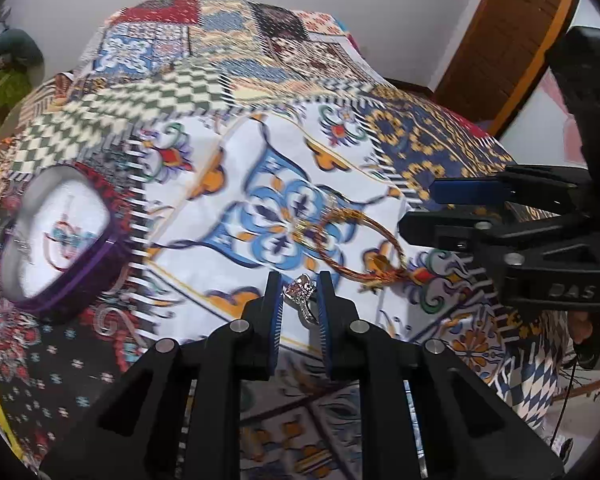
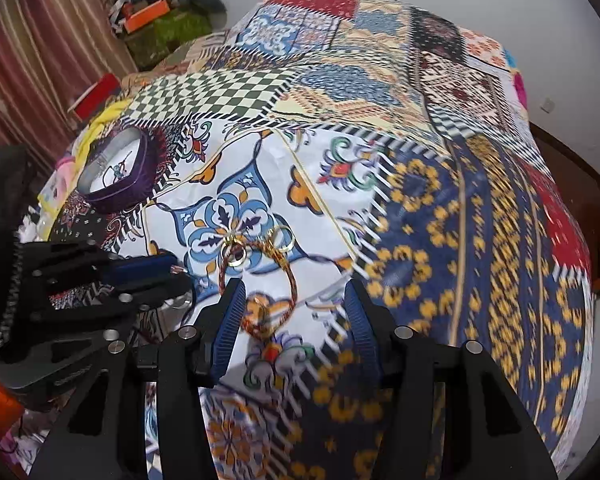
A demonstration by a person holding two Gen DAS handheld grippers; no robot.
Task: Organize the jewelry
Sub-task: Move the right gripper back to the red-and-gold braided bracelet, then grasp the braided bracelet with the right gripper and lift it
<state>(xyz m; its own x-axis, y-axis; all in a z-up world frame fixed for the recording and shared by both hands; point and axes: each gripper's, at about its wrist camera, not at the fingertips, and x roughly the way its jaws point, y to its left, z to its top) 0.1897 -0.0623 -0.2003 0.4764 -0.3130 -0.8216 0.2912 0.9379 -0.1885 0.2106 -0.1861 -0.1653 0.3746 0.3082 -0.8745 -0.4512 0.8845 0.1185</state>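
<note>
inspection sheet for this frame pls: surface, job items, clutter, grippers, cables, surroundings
Surface: patchwork cloth over the bed, rumpled.
Job's things: ring held in left gripper; gold-red cord bangle and gold hoops lying on the cloth; purple jewelry box open, off to the left.
Clutter: nothing seen on the cloth.
Grippers: left gripper jaws shut on ring; right gripper jaws open above the bangle.
Cables: thin black cable hanging by the bed edge.
Surroundings: white wall, wooden door, striped curtain.

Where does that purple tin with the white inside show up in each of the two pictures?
Left wrist view: the open purple metal tin sits at the left edge, on the patterned cloth.
Right wrist view: the tin is upper left, farther off.
Shared landmark: the gold twisted cord loop.
</note>
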